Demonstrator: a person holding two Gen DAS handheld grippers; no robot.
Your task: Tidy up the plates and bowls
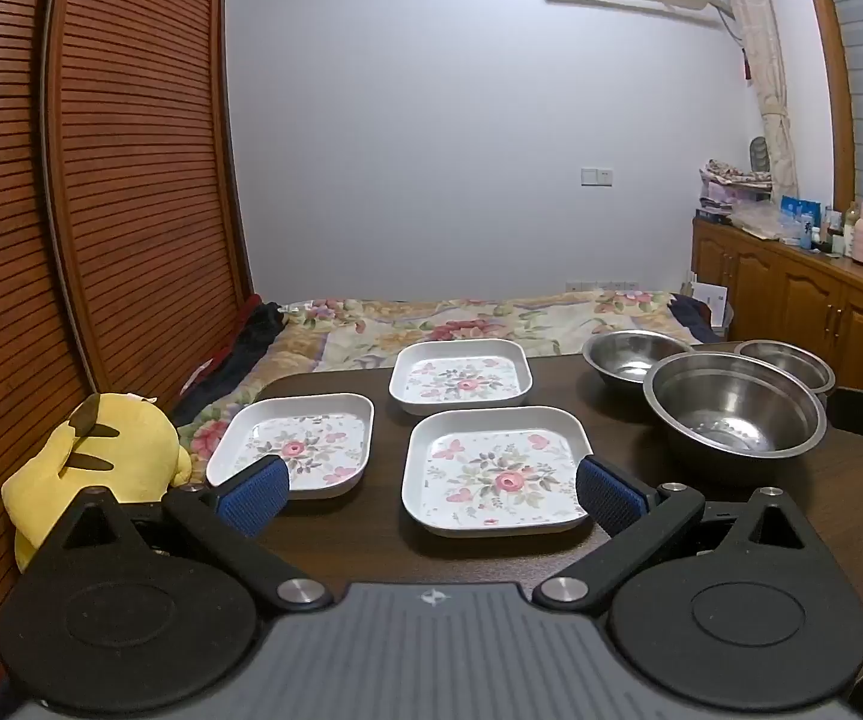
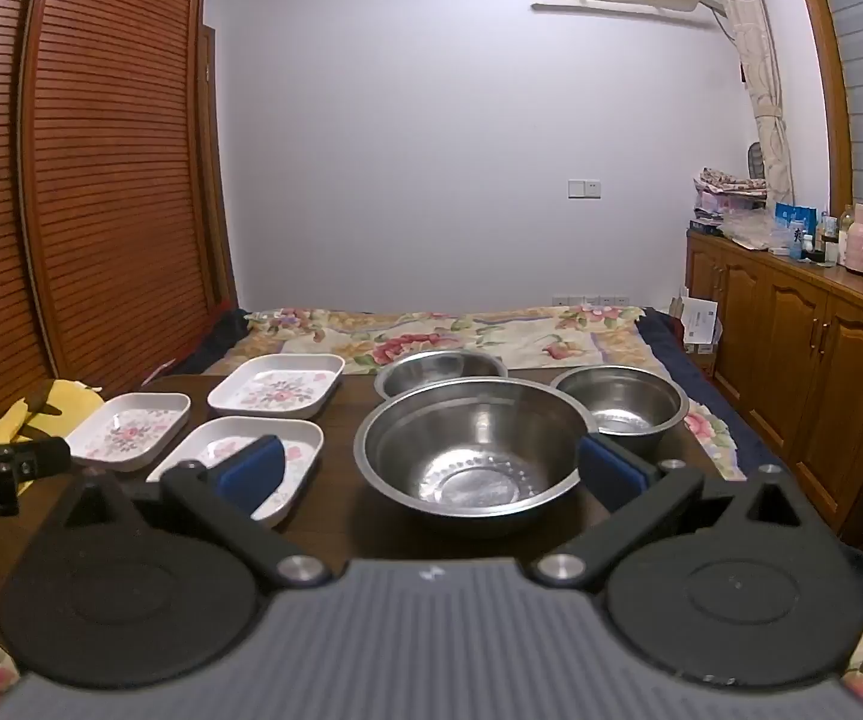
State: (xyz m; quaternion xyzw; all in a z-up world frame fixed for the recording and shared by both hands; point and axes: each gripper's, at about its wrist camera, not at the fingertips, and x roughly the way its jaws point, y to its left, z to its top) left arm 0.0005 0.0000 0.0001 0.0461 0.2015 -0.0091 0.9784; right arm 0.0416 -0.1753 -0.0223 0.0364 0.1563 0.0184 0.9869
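Three square white floral plates lie apart on the dark table: a near plate, a left plate and a far plate. To their right stand three steel bowls: a large bowl, a far bowl and a small bowl. My left gripper hovers open in front of the near plate, holding nothing. My right gripper is open too, short of the large bowl, with the small bowl behind its right finger. Its left finger hides part of the near plate.
A yellow plush toy leans off the table's left edge. Beyond the table's far edge is a bed with a floral cover. Wooden slatted doors stand on the left, and a cluttered wooden cabinet on the right.
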